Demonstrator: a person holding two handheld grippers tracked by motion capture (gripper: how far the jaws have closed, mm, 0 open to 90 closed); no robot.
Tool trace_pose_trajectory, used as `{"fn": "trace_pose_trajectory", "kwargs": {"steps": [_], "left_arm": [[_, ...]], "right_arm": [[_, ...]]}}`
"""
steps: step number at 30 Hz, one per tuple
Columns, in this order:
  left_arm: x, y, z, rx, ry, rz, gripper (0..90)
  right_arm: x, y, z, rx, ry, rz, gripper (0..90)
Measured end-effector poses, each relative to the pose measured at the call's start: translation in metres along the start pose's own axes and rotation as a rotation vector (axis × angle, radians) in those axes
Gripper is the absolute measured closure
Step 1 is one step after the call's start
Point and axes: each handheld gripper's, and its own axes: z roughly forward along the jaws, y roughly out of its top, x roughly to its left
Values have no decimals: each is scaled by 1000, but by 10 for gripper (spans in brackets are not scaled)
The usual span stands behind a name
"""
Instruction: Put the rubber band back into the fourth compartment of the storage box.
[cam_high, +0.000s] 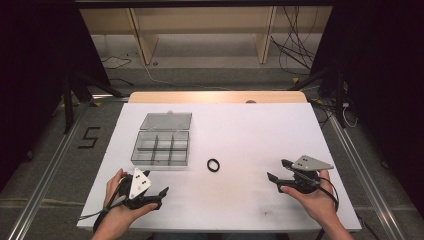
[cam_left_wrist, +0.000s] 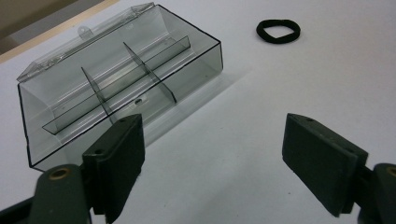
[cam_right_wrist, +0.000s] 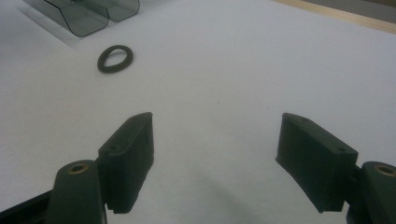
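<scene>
Holding both tools at the near edge, nothing started yet by the look of it. Left gripper (cam_high: 155, 186) near left, jaws spread wide, empty. Right gripper (cam_high: 278, 170) near right, jaws likewise apart, empty. Black hair tie (cam_high: 213, 165) flat on white table (cam_high: 260, 130), mid-field between the two, just right of clear compartment box (cam_high: 161, 148). Box open, lid (cam_high: 166, 121) folded back on far side, dividers visible, compartments look empty. Likely next: pinch tie's thin band, drop into a compartment. Path unobstructed; low flat band needs jaws tight to surface. Shelving and cables beyond far edge, irrelevant.
</scene>
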Motion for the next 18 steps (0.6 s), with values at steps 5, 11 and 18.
{"fn": "trace_pose_trajectory", "kwargs": {"steps": [5, 11, 18], "left_arm": [[-1, 5, 2, -23, -13, -16, 215], [-6, 15, 7, -45, -58, -19, 239], [-15, 35, 23, -71, -102, 15, 277]], "right_arm": [[1, 0, -1, -4, 1, 4, 281], [3, 0, 0, -1, 1, 6, 281], [4, -1, 0, 3, -2, 11, 276]]}}
